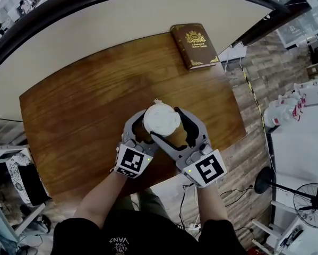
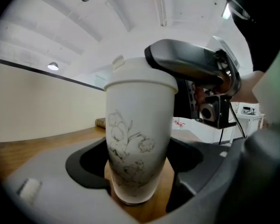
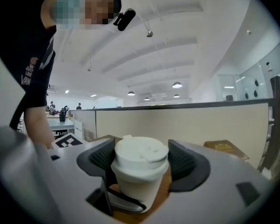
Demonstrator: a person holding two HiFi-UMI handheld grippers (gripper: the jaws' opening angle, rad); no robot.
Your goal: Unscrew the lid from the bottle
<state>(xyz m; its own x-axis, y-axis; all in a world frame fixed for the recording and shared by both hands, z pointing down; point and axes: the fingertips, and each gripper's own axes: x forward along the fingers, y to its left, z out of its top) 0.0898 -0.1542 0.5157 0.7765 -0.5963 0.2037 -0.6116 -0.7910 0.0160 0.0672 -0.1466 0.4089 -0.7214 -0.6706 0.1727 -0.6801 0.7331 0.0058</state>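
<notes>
A white bottle (image 2: 137, 139) with a faint flower drawing stands upright on the wooden table (image 1: 84, 105), and its white lid (image 1: 161, 119) sits on top. My left gripper (image 1: 147, 134) is shut low on the bottle's body, near the base. From the right, my right gripper (image 1: 168, 125) reaches in at lid height. In the right gripper view the lid (image 3: 140, 155) sits between the black pads (image 3: 186, 160) with a gap beside it, so the right gripper (image 3: 142, 161) stands open around the lid without pressing on it.
A brown book (image 1: 195, 45) with gold print lies at the table's far right corner. A beige partition runs behind the table. To the right, off the table, are a white desk and a floor fan (image 1: 312, 201).
</notes>
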